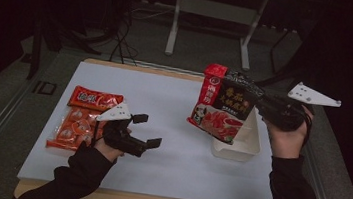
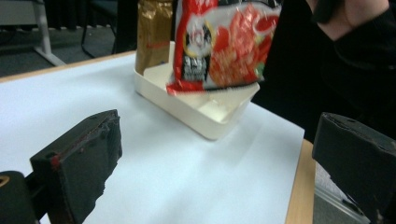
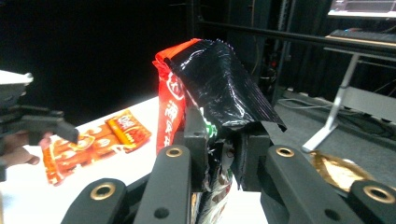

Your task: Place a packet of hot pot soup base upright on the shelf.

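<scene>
A dim room holds a white table (image 1: 166, 169). At right of the high view the right gripper (image 1: 259, 103) pinches a red-black packet (image 1: 224, 105) in the air above a white tray (image 1: 241, 149). At lower left, the left gripper (image 1: 148, 130) is spread wide and empty, just beside an orange packet (image 1: 79, 118).
</scene>
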`<state>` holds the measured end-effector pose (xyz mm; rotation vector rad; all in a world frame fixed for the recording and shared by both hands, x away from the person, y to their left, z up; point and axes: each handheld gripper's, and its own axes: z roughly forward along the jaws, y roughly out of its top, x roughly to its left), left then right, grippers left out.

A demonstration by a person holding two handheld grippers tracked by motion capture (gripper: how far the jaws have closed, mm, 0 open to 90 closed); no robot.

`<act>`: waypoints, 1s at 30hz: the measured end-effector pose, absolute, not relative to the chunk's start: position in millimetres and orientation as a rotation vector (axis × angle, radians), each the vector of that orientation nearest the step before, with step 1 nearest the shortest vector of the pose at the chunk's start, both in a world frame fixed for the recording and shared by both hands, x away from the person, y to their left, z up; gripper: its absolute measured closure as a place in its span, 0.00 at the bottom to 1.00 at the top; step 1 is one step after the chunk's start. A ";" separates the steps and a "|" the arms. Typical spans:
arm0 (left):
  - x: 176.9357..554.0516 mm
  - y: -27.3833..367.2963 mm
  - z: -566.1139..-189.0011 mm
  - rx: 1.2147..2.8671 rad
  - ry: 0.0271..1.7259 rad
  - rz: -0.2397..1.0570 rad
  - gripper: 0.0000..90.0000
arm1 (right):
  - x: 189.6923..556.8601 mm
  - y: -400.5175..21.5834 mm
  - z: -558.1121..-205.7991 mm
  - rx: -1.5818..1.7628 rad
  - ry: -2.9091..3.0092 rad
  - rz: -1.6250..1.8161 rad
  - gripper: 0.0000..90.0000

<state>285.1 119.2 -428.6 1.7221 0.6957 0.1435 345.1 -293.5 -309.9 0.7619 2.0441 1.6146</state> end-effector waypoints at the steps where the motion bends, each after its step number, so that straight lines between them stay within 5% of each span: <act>1: 283.6 119.6 -430.9 1.723 0.701 0.148 0.02 | 346.4 -295.2 -309.5 0.763 2.040 1.610 0.86; 30: 250.4 130.7 -503.5 1.845 0.693 0.186 0.02 | 391.5 -345.9 -312.9 0.837 1.961 1.450 0.86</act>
